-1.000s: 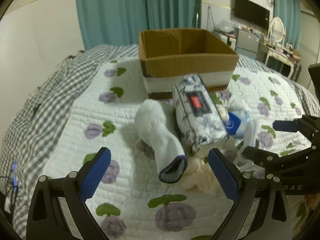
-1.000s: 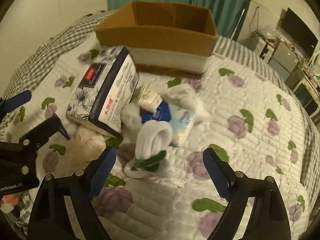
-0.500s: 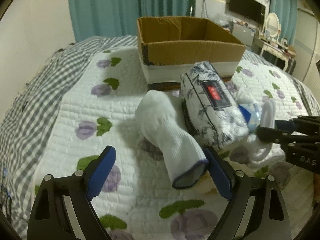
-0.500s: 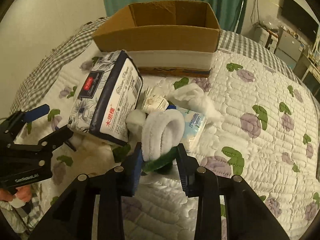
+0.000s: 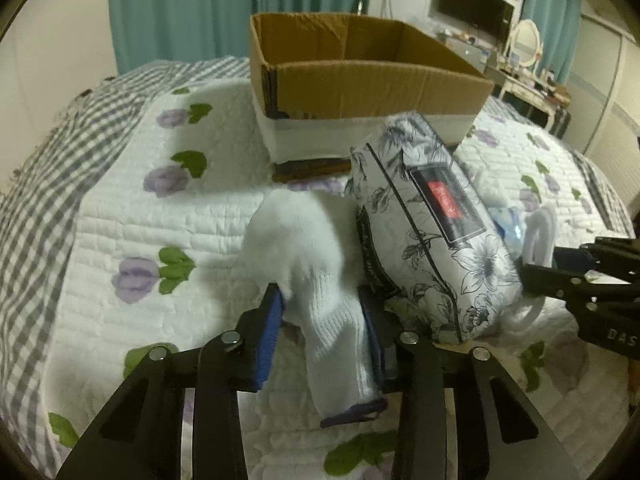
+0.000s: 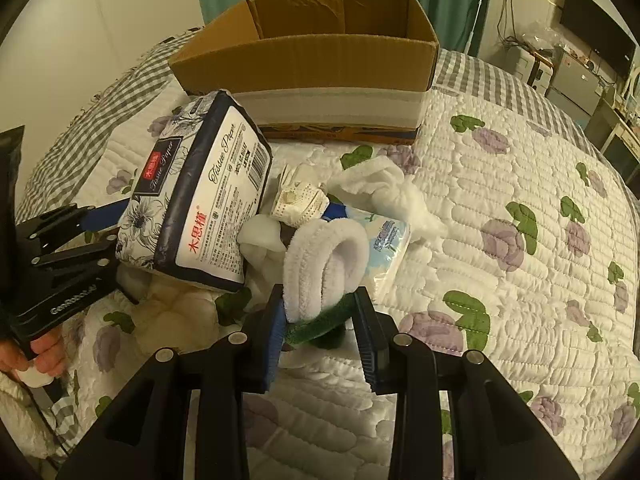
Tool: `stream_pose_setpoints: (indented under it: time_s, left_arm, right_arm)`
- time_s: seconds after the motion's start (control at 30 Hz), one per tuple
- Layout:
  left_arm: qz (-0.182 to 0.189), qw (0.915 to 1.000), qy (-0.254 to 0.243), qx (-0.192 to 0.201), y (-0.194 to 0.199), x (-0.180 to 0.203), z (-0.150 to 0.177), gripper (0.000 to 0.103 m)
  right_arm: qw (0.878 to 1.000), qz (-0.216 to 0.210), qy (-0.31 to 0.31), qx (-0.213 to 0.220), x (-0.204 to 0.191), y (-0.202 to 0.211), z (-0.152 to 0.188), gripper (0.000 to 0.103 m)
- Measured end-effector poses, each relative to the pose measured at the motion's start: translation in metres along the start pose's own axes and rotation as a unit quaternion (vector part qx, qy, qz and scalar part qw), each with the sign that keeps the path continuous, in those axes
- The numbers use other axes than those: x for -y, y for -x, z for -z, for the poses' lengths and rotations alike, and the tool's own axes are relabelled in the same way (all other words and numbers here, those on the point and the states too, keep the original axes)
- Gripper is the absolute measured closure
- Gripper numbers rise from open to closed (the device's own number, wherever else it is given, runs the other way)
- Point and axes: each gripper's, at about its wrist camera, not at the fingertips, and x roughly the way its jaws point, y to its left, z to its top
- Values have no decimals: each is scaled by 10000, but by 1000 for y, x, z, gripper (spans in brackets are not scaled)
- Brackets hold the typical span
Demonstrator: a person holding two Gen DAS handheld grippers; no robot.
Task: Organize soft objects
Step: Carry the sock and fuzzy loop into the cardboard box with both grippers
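Note:
My left gripper (image 5: pixel 322 312) is shut on a white sock with a dark cuff (image 5: pixel 320 280) that lies on the quilt beside a floral tissue pack (image 5: pixel 432 232). My right gripper (image 6: pixel 320 312) is shut on a fluffy white slipper with a green sole (image 6: pixel 324 264). The tissue pack (image 6: pixel 200 200) leans on the pile to its left. An open cardboard box (image 6: pixel 312 48) stands behind the pile; it also shows in the left wrist view (image 5: pixel 360 68). The right gripper shows at the right edge of the left wrist view (image 5: pixel 580 268).
A small blue and white tissue packet (image 6: pixel 384 248), a folded mask (image 6: pixel 300 200), a white cloth (image 6: pixel 380 184) and a cream plush (image 6: pixel 176 316) lie in the pile on the flowered quilt (image 6: pixel 520 240). A dresser with a mirror (image 5: pixel 524 48) stands at the far right.
My left gripper moved forward and shut on the white sock. My right gripper stays shut on the slipper and has lifted it slightly.

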Motion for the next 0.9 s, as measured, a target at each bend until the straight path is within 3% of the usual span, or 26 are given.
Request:
stream_pose_setpoints:
  time_s: [0.2,0.5,0.7,0.9]
  left_arm:
    - [-78,9995,18,307,30,-4,-4,75]
    - [-135,9935,-113,1123,89,2,-30,77]
    - [-123,9872,-218,1575,108,9,-72,76]
    - [-18,9851,-211,1708,88,14,-123,76]
  right_arm:
    - [9996,9,0,300,-2,23,-3,71]
    - [9959,-6,69,902,-7,72,-23,71]
    - [9883,-69,314,1491,-8,112,-82,71]
    - [9833,149,604,1710,-8,115,-154,71]
